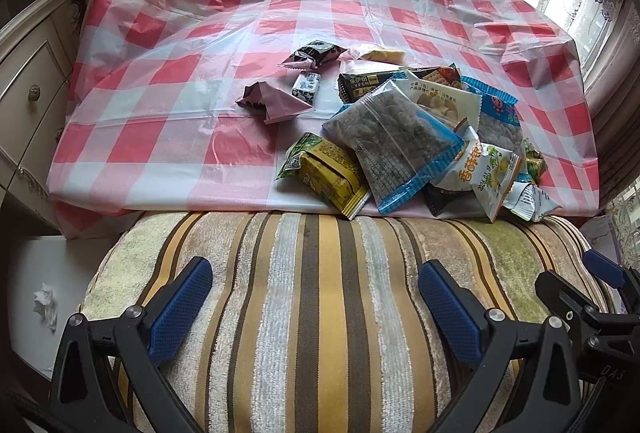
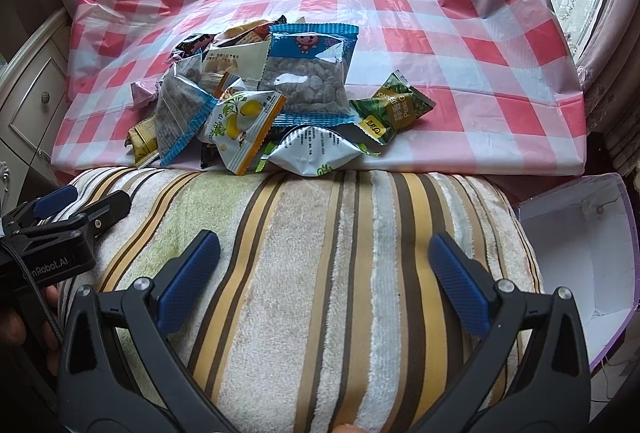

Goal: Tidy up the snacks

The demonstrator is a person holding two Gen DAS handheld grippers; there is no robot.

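Left gripper (image 1: 316, 307): fingers spread wide, nothing between them; it hovers over the striped cushion (image 1: 320, 313), short of the desk edge.
Right gripper (image 2: 324, 273): fingers also wide apart and holding nothing, above the same cushion; its tip shows at the right edge of the left view (image 1: 600, 273).
Snack pile (image 1: 420, 141): packets heaped at the near edge of the desk (image 1: 180, 33), which is covered by a red and white checked plastic cloth.
Seed packets: one clear blue-edged packet (image 1: 394, 145) lies on top of the pile, another (image 2: 308, 73) lies behind it.
Green pea packet (image 2: 394, 105): just right of the pile.
Loose pieces: a pink wrapper (image 1: 272, 103) and a small dark packet (image 1: 316, 55) lie left of and behind the heap.
Box (image 2: 580, 245): open, white inside, purple-edged, right of the cushion below the desk.
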